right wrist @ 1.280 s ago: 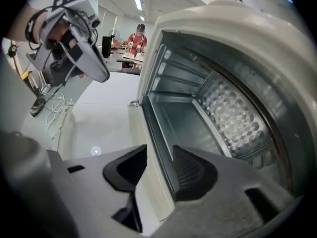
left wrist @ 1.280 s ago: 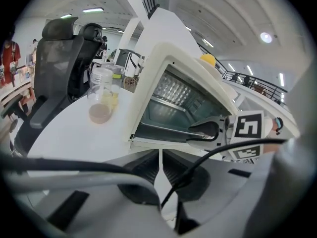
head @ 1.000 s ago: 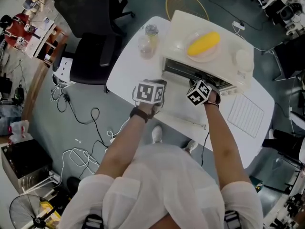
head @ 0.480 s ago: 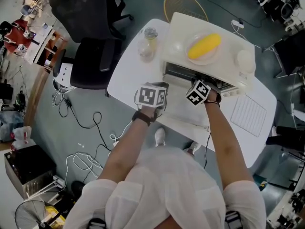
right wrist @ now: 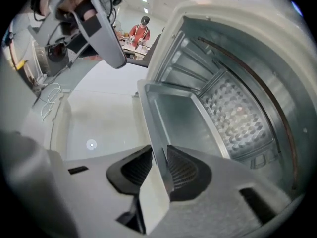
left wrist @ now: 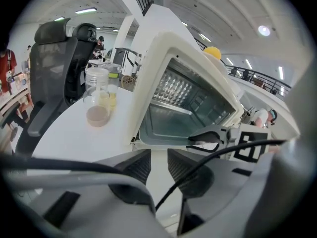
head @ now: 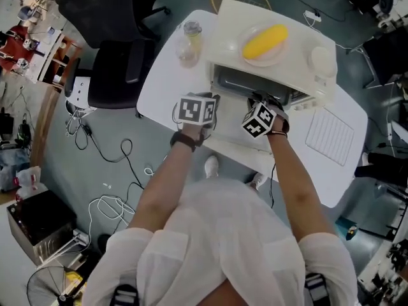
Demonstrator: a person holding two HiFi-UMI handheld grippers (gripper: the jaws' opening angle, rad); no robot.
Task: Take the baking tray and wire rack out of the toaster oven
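Closing on baking tray [right wrist: 174,117], right hand-held gripper [right wrist: 159,155] covers its near rim.

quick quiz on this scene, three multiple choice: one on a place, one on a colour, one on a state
1. Where is the plate with the corn?
A. on top of the toaster oven
B. inside the oven
C. on the floor

2. What colour is the office chair?
A. red
B. black
C. white

3. What is the right claw doing?
A. hanging open, empty
B. gripping the plate
C. clamped on the baking tray rim

Answers:
1. A, the head view shows the plate on the oven's roof.
2. B, its seat and back are black.
3. C, the right gripper view shows its jaws, which have just been closing, pressed on the rim.
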